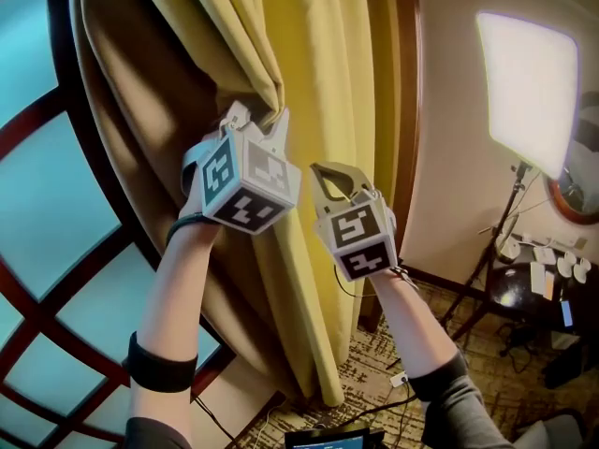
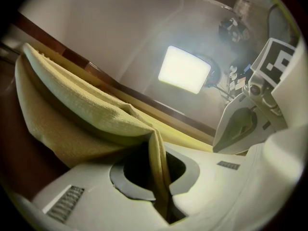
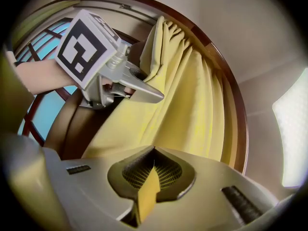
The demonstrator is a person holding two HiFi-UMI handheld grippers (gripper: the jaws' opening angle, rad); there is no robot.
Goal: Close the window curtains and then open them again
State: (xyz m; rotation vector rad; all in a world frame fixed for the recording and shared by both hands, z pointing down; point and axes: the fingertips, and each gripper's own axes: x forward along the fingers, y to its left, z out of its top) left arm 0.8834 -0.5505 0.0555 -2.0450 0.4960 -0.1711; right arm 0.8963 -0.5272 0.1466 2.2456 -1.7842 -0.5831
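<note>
Two claws: left claw (image 1: 267, 120) and right claw (image 1: 329, 178) side by side, the right one just below and to the right of the left.
Left claw state: pressed together on a fold of the yellow curtain (image 1: 318, 73), which runs up out of its jaws.
Right claw state: pinching a thin edge of the same cloth; the rest hangs ahead of and above it.
Curtain's place: gathered in pleats straight ahead of both claws; the window (image 1: 37, 213) lies off to the left claw's left.
Handling: likely soft, limp and fairly light, apt to slide from smooth pads; best taken at a doubled fold near the free edge.
Counts: one yellow curtain, one brown layer (image 1: 131, 101) behind it, one window, one light panel (image 1: 529, 78) to the right claw's right.
</note>
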